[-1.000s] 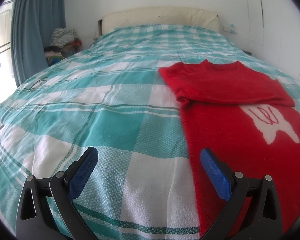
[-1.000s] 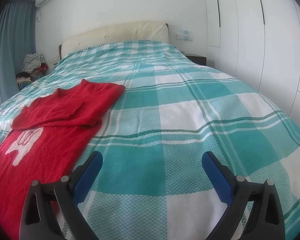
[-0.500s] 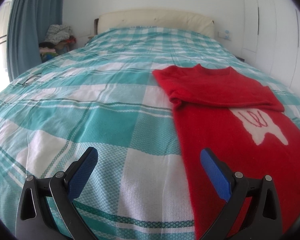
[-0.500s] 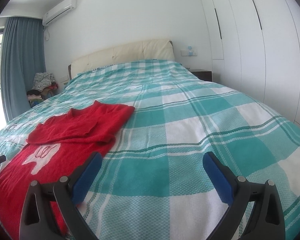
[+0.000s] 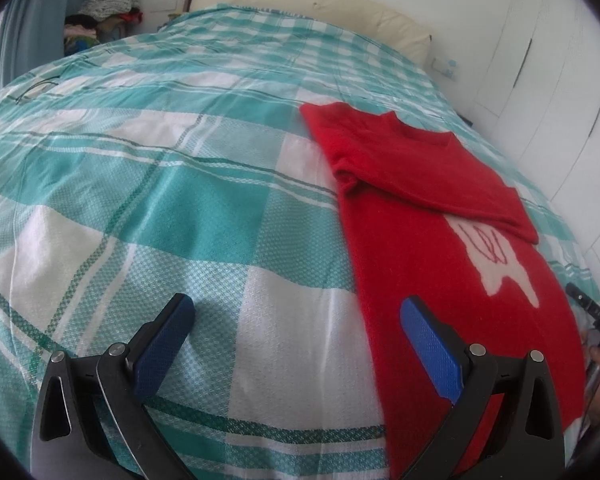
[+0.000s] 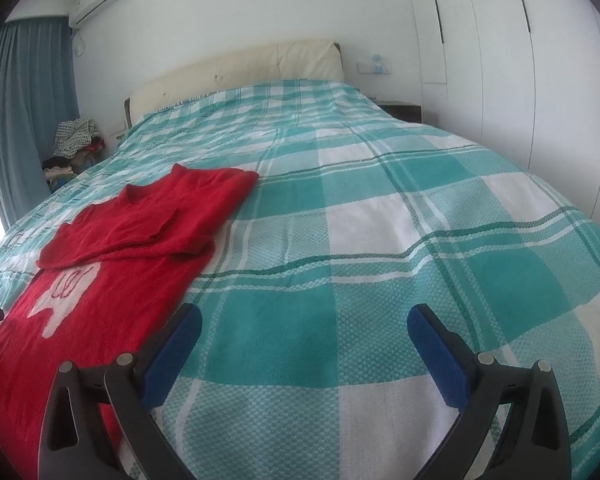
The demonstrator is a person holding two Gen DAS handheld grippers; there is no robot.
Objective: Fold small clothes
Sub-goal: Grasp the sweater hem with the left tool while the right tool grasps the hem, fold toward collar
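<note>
Your left gripper (image 5: 296, 320) hangs over the bed (image 5: 160, 200), fingers (image 5: 168, 336) spread wide and holding nothing; its right finger sits above the near left edge of the red sweater (image 5: 440, 240). Your right gripper (image 6: 304, 332) is likewise released and empty, its left finger at the sweater's (image 6: 112, 276) near right edge. The sweater lies flat on the teal-and-white checked bedspread (image 6: 380, 240), sleeves folded across the chest, white motif (image 5: 496, 260) partly covered by them. No containers visible. Heap of clothes (image 6: 74, 140) beside the curtain (image 6: 28, 120), off the bed.
</note>
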